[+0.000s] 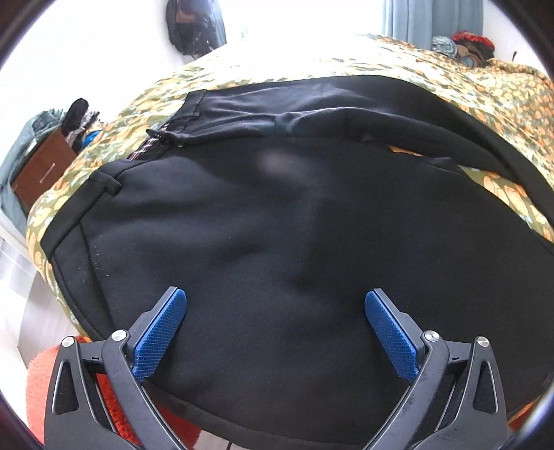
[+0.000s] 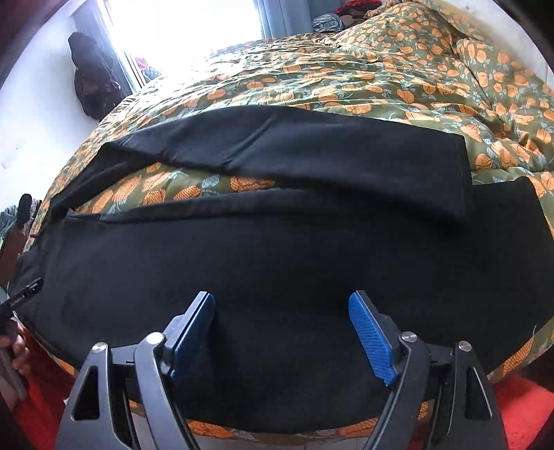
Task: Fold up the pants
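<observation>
The left gripper [image 1: 275,332] and right gripper [image 2: 280,334], 2 in all, gape apart, holding nothing, above 1 pair of black pants [image 1: 277,225] spread on the floral bedspread [image 2: 381,76], its 2 legs parted.

- The pants [image 1: 277,214] lie flat on the bed [image 1: 467,79], filling the middle of the left wrist frame, with the waistband [image 1: 104,180] at centre left.
- In the right wrist frame, the two legs [image 2: 294,152] run left to right, one behind the other, with a strip of bedcover between them at centre left.
- A cabinet [image 1: 41,169] stands beside the bed at the left edge of the left wrist frame.
- A bag [image 1: 194,27] hangs on the wall behind the bed, top centre-left.
</observation>
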`<action>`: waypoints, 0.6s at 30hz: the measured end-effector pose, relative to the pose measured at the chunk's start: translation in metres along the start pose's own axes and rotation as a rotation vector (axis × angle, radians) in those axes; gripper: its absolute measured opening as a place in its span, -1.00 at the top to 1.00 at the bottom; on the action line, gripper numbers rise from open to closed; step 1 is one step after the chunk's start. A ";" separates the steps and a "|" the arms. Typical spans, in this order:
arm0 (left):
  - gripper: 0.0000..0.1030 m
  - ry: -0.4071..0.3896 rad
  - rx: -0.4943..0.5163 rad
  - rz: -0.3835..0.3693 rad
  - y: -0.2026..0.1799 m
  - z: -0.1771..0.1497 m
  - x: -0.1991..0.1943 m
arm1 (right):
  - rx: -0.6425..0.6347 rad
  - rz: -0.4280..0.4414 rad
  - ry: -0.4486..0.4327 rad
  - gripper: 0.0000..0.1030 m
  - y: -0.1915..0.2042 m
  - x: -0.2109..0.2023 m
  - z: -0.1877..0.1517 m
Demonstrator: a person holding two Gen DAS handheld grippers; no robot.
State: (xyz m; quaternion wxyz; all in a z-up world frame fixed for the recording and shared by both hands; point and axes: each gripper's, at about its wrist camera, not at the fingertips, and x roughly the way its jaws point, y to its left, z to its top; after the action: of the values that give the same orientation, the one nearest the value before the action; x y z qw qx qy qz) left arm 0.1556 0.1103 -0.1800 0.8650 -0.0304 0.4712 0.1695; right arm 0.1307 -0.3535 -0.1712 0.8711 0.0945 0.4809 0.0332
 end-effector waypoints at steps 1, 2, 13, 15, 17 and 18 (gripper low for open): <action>-0.99 0.001 -0.003 -0.005 0.001 0.000 0.000 | -0.005 0.001 0.002 -0.62 0.001 0.001 0.000; -0.99 0.001 -0.005 -0.009 0.002 0.000 0.000 | -0.013 -0.003 0.003 -0.66 0.002 0.002 -0.001; -0.99 -0.013 0.009 -0.008 0.001 -0.002 0.000 | -0.069 -0.027 -0.003 -0.83 0.012 0.006 -0.004; -0.99 -0.015 0.013 -0.007 0.000 -0.002 0.000 | -0.073 -0.029 -0.003 -0.86 0.013 0.007 -0.004; -0.99 -0.016 0.015 -0.008 0.000 -0.002 -0.001 | -0.079 -0.030 -0.001 -0.89 0.014 0.008 -0.004; -0.99 -0.015 0.015 -0.009 0.001 -0.002 -0.001 | -0.081 -0.029 0.000 -0.92 0.015 0.008 -0.004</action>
State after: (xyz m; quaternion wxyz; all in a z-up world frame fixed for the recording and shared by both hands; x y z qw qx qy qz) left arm 0.1531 0.1103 -0.1797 0.8695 -0.0250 0.4658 0.1622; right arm 0.1317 -0.3373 -0.1773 0.8745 0.0523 0.4806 0.0398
